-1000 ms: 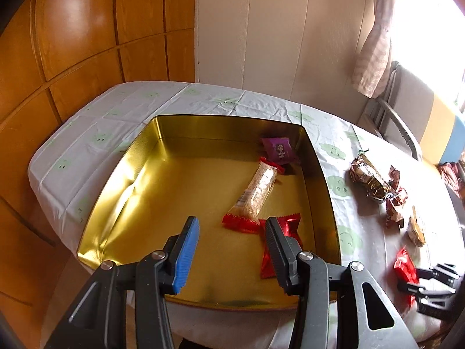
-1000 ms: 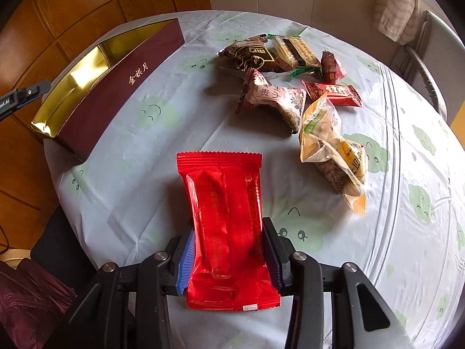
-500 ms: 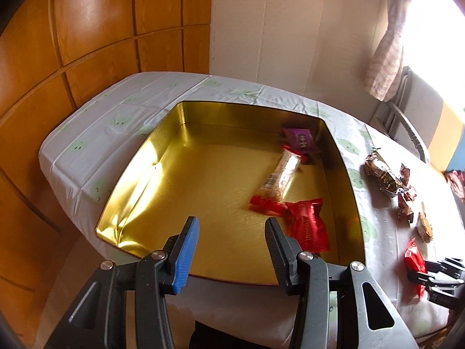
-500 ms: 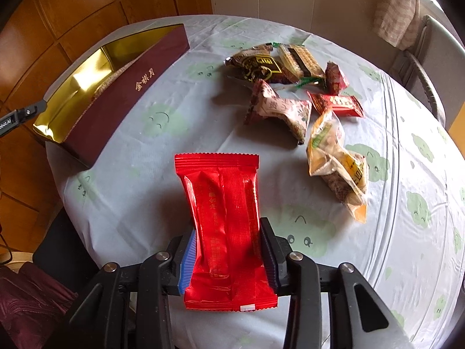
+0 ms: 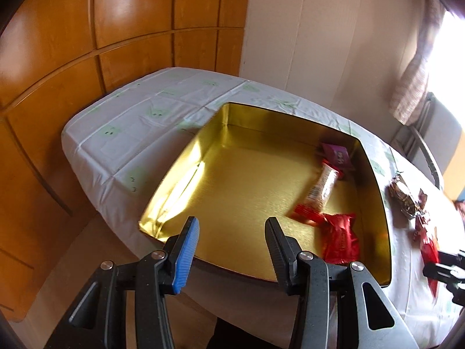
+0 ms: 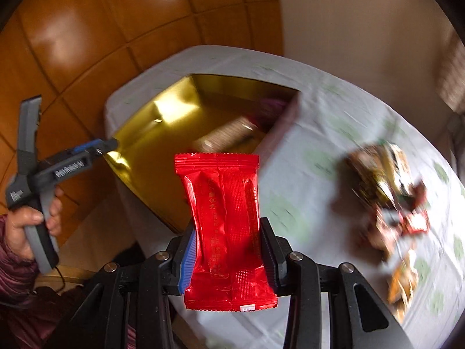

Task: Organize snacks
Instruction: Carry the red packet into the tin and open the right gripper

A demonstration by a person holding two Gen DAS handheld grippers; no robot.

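A gold-lined box (image 5: 232, 186) stands open on the table. In it lie a purple packet (image 5: 337, 154), a long clear bar with red ends (image 5: 322, 186) and a red packet (image 5: 340, 241). My left gripper (image 5: 231, 224) hangs open over the box's near edge, nothing between its fingers. My right gripper (image 6: 228, 226) is shut on a flat red snack packet (image 6: 223, 203), held upright in the air, off the tablecloth, just right of the box (image 6: 151, 145). In the right wrist view a hand holds the left gripper (image 6: 107, 145) at the box's left corner.
Several loose snacks (image 6: 383, 180) lie blurred on the green-patterned white tablecloth (image 6: 305, 133) right of the box, also seen as wrapped snacks (image 5: 402, 196) in the left wrist view. Wooden wall panels (image 5: 58, 58) stand behind and left. A chair (image 5: 427, 151) sits at the far right.
My right gripper has lifted the red packet off the table and swung left toward the box. The left gripper has drawn back, so the box sits farther right in its view.
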